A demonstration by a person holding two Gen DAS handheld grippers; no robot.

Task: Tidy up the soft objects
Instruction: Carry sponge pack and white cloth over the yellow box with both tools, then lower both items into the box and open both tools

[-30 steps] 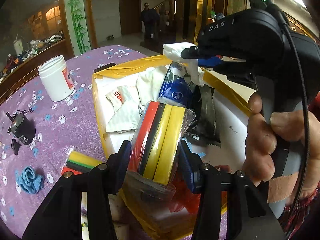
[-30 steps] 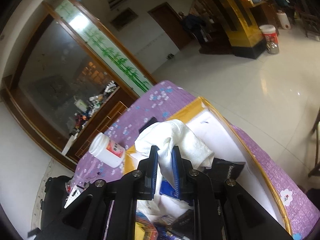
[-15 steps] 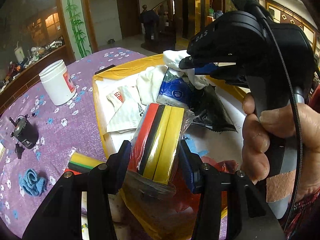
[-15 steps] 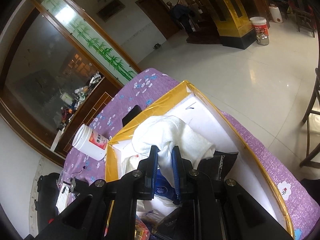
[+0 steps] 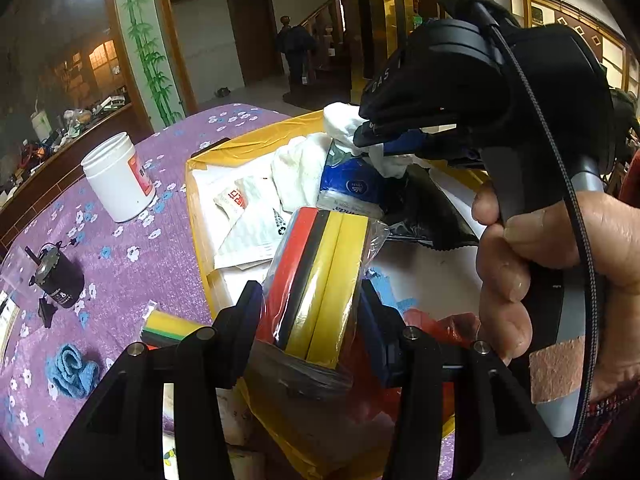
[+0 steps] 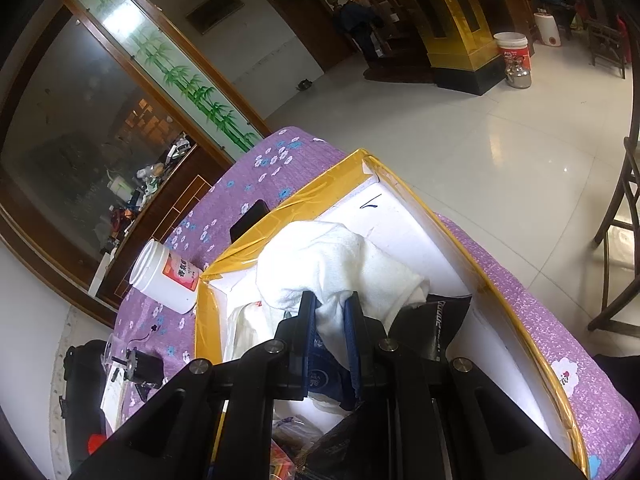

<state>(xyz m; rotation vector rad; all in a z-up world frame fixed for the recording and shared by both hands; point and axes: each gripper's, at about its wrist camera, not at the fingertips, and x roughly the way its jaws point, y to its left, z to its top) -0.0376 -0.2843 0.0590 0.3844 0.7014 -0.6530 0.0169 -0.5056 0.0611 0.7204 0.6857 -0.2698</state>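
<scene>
Wrapped sponge pack (image 5: 320, 280) sits clamped in the left gripper (image 5: 310, 312) above the yellow-rimmed box (image 6: 404, 216). Right gripper (image 6: 329, 316) pinches a white towel (image 6: 340, 256) over the box. A white jar (image 5: 118, 176) stands beside it.

1. The right gripper (image 6: 329, 312) pinches a white towel (image 6: 340, 264) above the yellow-rimmed box (image 6: 404, 220).
2. A black pouch (image 6: 440, 328) lies just beside it — inside the box.
3. A white jar (image 6: 166, 278) stands outside, on the purple tablecloth (image 6: 280, 160).

Purple flowered table (image 5: 120, 248) bears box (image 5: 196, 216), jar (image 5: 118, 178), blue cloth (image 5: 72, 368).
</scene>
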